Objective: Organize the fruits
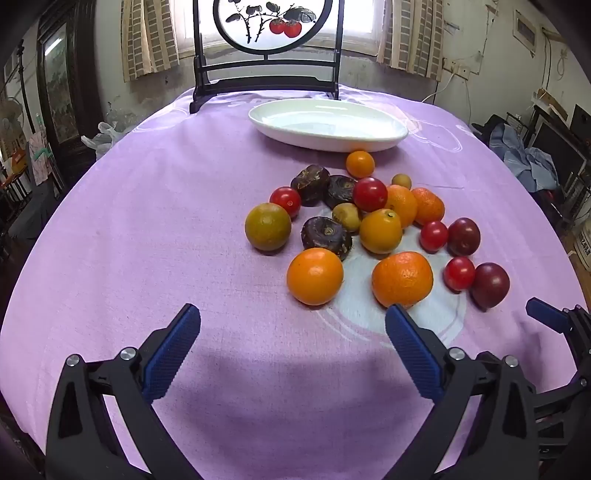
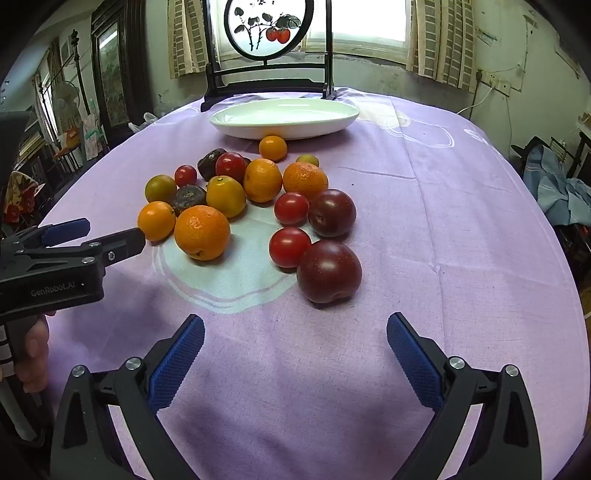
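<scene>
Left wrist view, notes as asked and answered.

— Where do your jaws stand?

— My left gripper (image 1: 291,314) is spread wide, blue pads (image 1: 171,354) apart, nothing between them, low over the purple tablecloth (image 1: 129,240). My right gripper (image 2: 295,321) is the same: wide apart, holding nothing. Each shows in the other's view; the left comes in from 9 o'clock in the right wrist view, its tip just beside a small orange (image 2: 156,220).

— And the fruit?

— One loose heap on the cloth, none on the white oval plate (image 1: 384,138), which sits beyond the heap at 12 o'clock, in front of a dark-framed round screen (image 1: 269,26) painted with red fruit. In the left view, a smooth orange (image 1: 314,276) and a pebbly mandarin (image 1: 402,278) lie nearest my left pads, the mandarin just past the right-hand pad. Behind them are a green-yellow citrus (image 1: 268,227) at 10 o'clock of the heap, three dark brown wrinkled fruits (image 1: 327,232), and cherry tomatoes (image 1: 369,194) scattered through. A lone small orange (image 1: 360,164) lies just beside the plate's near rim.

— Closest to the right gripper?

— A dark red plum (image 2: 328,271), straight ahead at 12 o'clock, touching a tomato (image 2: 289,246). A second plum (image 2: 332,212) lies just behind it.
</scene>
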